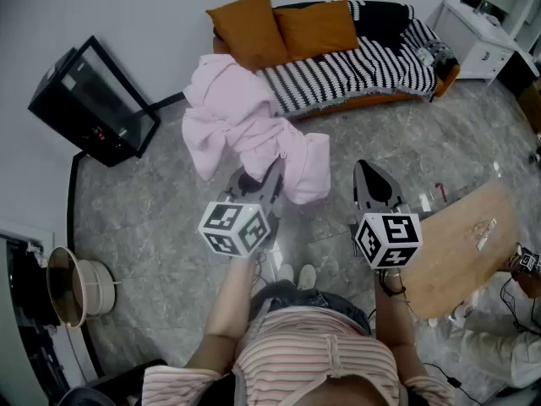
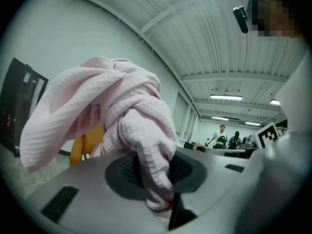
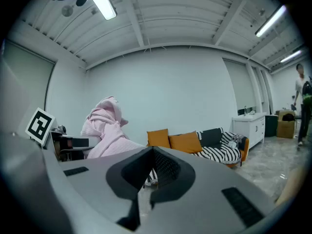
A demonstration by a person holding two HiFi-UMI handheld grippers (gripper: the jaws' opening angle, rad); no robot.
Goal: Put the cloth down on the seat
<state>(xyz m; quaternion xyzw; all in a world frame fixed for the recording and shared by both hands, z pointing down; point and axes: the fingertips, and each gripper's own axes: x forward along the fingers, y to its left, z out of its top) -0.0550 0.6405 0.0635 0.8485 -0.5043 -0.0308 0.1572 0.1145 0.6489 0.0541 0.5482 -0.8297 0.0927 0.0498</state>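
Soft, light and floppy, the pink cloth [image 1: 241,121] hangs in the air short of the sofa [image 1: 397,98], a bunched fold, likely the surest hold, clamped in the left claw [image 1: 272,180]; the right claw [image 1: 374,180] is closed and empty.

Head camera overhead, sofa [image 1: 317,28] shared

We stand in an evenly bright room under long white fluorescent ceiling tubes [image 3: 103,3], which burn out to pure white in both gripper views. In the head view the glossy grey marble floor [image 1: 169,218] gives back a pale sheen, and shadows stay soft and faint. Both gripper views bow hard at the rims and fall to black corners. The pink waffle-weave cloth [image 2: 126,116] reads crisp up close; the distant white hall [image 2: 214,126] behind it goes soft
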